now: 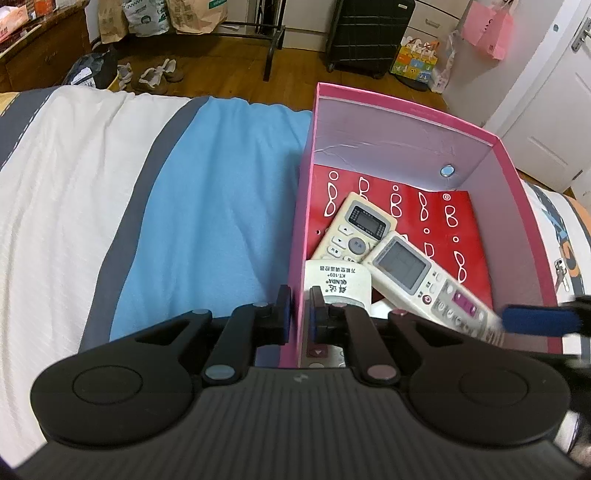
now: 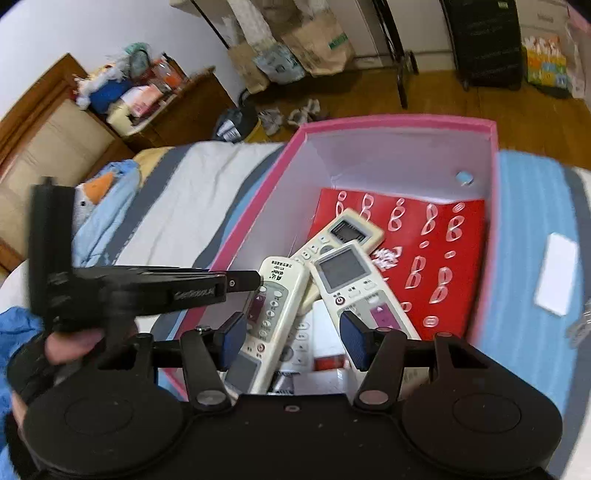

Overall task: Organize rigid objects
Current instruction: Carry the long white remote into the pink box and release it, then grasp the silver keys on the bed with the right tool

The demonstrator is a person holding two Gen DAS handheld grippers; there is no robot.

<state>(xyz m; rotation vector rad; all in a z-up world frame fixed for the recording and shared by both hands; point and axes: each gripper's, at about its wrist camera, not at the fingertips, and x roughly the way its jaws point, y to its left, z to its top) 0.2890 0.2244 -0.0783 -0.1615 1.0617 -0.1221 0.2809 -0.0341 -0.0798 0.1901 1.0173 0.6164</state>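
A pink box point(image 1: 406, 107) point(image 2: 388, 120) stands on the bed. On a red card printed with glasses point(image 1: 443, 221) point(image 2: 443, 258) inside it lie three white remotes: one at the back point(image 1: 356, 229) point(image 2: 347, 230), one with purple buttons point(image 1: 424, 280) point(image 2: 354, 280), and one face down, labelled KT-109 point(image 1: 332, 284) point(image 2: 269, 306). My left gripper point(image 1: 300, 314) point(image 2: 255, 278) is shut on the box's left wall. My right gripper point(image 2: 291, 339) hangs open over the near end of the box; the remotes lie below its fingers and none is pinched. One of its blue pads point(image 1: 535, 321) shows beside the purple-buttoned remote.
The bed cover point(image 1: 207, 206) is striped blue, white and grey. A white card point(image 2: 556, 273) lies on the bed right of the box, a plush toy point(image 2: 103, 199) to the left. Beyond the bed are shoes point(image 1: 155, 75), paper bags and a black suitcase point(image 1: 369, 33).
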